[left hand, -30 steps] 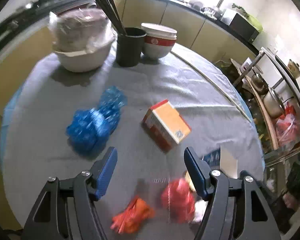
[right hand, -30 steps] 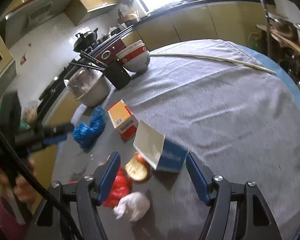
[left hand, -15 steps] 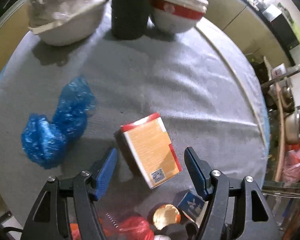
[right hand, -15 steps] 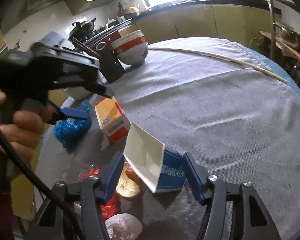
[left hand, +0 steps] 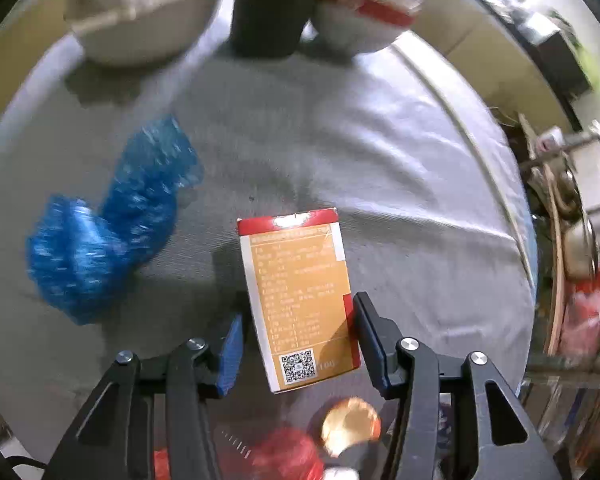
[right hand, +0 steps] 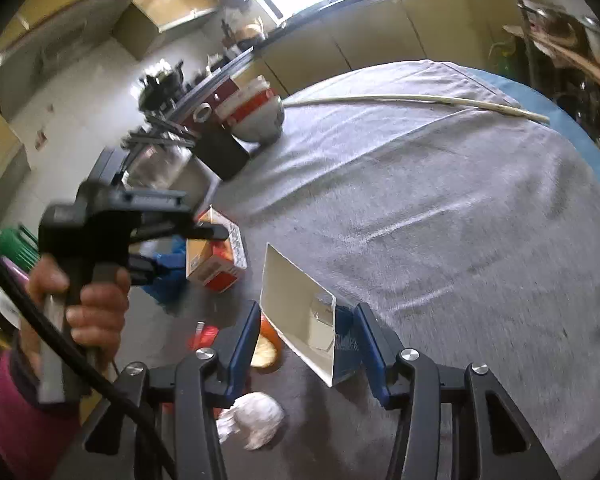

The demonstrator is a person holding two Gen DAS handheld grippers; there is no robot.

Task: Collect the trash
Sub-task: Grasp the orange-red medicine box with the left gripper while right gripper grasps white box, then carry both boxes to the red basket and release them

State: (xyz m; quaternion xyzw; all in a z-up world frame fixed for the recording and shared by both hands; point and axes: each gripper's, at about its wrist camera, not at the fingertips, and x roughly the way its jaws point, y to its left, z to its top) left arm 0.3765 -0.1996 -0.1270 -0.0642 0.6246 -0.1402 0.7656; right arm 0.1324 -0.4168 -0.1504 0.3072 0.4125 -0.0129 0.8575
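1. We are closing the left gripper [left hand: 298, 346] around the orange carton [left hand: 298, 300], which is lying flat on the grey tablecloth [left hand: 380, 160]. The carton sits between the jaws; the right pad looks to be at its edge, while a gap is showing on the left, so we are not yet holding it.

2. We are closing the right gripper [right hand: 306, 344] around the blue-and-white box [right hand: 300, 320], which is standing tilted with its open end towards us. The jaws are flanking it at a middling width, and we cannot tell whether the pads are pressing yet.

3. More trash is lying close by: a blue plastic bag [left hand: 104, 232], a red wrapper [left hand: 288, 456], a round orange lid [left hand: 350, 424] and a white crumpled tissue [right hand: 254, 420].

4. We are judging these risks:
   - The open box is likely thin-walled, so it may be crushing or twisting out of the pads.
   - The left jaws are meeting the carton near one end, so it may swing down when lifted.
   - The two grippers are working near each other, so they may collide or knock the lid and wrapper aside.
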